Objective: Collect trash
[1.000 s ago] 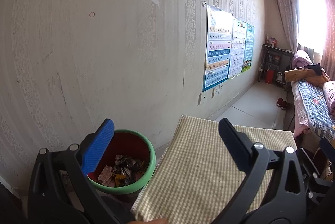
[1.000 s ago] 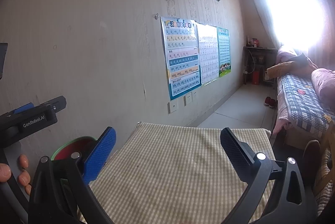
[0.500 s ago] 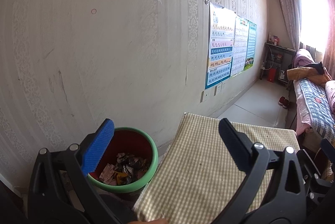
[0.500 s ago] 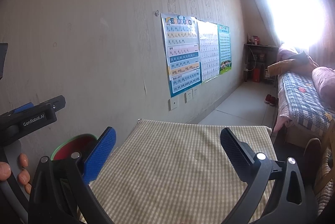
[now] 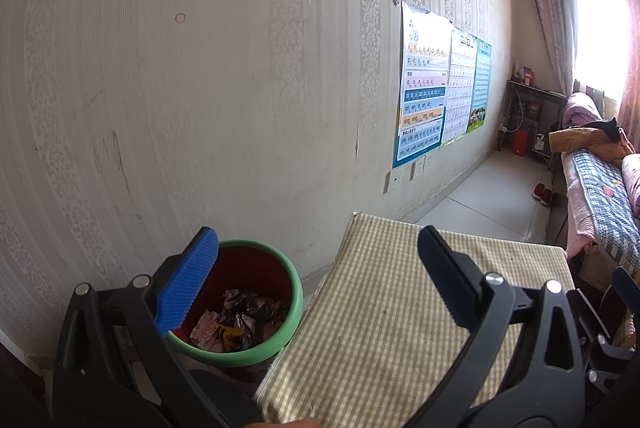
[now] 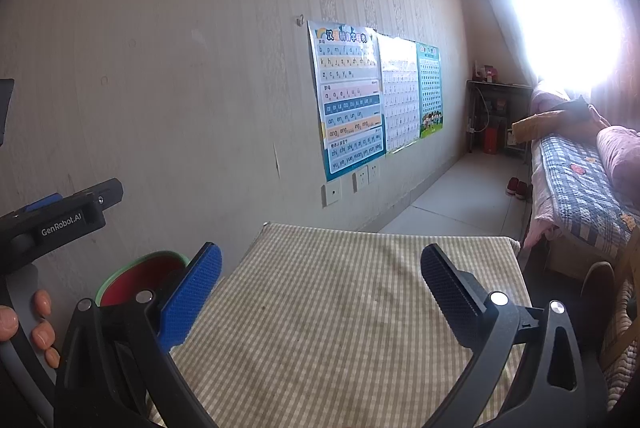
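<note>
A green-rimmed red trash bin (image 5: 260,276) stands on the floor against the wall, left of the checked table (image 5: 380,328). Crumpled wrappers (image 5: 240,320) lie inside it. My left gripper (image 5: 316,284) is open and empty, held above the bin and the table's left edge. My right gripper (image 6: 320,292) is open and empty above the checked table (image 6: 340,308). The bin's rim (image 6: 120,274) shows at the lower left of the right wrist view, partly hidden by my blue finger. The left gripper's body (image 6: 60,220) shows there too.
A papered wall with three posters (image 5: 424,99) runs along the left. A bed with a checked quilt (image 5: 600,195) stands at the right. A shelf (image 5: 528,119) and red shoes (image 5: 542,193) are at the far end by the window.
The left wrist view has shifted slightly, so the bin and table sit a little to the right and lower in frame. Both grippers stay open and empty.
</note>
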A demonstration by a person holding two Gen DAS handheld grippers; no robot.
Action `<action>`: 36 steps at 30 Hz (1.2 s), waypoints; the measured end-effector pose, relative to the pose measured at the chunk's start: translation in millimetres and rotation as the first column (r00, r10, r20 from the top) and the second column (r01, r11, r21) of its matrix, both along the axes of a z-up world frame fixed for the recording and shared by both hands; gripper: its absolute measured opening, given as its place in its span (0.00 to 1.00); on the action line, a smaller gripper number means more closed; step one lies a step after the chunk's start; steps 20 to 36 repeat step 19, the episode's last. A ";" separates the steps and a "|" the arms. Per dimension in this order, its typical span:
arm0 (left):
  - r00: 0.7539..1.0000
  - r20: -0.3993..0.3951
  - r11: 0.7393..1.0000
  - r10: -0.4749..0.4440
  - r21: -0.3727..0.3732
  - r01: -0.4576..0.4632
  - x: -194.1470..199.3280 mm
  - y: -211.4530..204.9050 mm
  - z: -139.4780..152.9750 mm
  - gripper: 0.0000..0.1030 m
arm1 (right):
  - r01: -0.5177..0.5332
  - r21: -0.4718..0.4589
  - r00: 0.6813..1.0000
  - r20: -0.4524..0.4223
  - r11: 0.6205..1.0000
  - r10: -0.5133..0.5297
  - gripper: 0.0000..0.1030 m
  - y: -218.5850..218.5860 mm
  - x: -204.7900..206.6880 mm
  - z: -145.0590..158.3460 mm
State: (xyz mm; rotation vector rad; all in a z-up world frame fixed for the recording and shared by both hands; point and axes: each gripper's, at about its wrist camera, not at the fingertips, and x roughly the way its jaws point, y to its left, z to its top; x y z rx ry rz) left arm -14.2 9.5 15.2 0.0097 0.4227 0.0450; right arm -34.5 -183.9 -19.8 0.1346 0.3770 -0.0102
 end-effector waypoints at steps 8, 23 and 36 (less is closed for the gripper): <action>1.000 -0.008 1.000 0.003 -0.002 -0.003 -0.4 0.2 -2.9 0.95 | -0.003 -0.003 1.000 -0.018 1.000 0.003 0.94 0.8 3.5 -3.8; 0.994 -0.107 1.000 -0.005 -0.005 0.005 17.7 12.9 -35.7 0.95 | 0.137 0.021 0.941 -0.314 0.990 -0.124 0.94 -61.8 51.3 -89.7; 0.994 -0.107 1.000 -0.005 -0.005 0.005 17.7 12.9 -35.7 0.95 | 0.137 0.021 0.941 -0.314 0.990 -0.124 0.94 -61.8 51.3 -89.7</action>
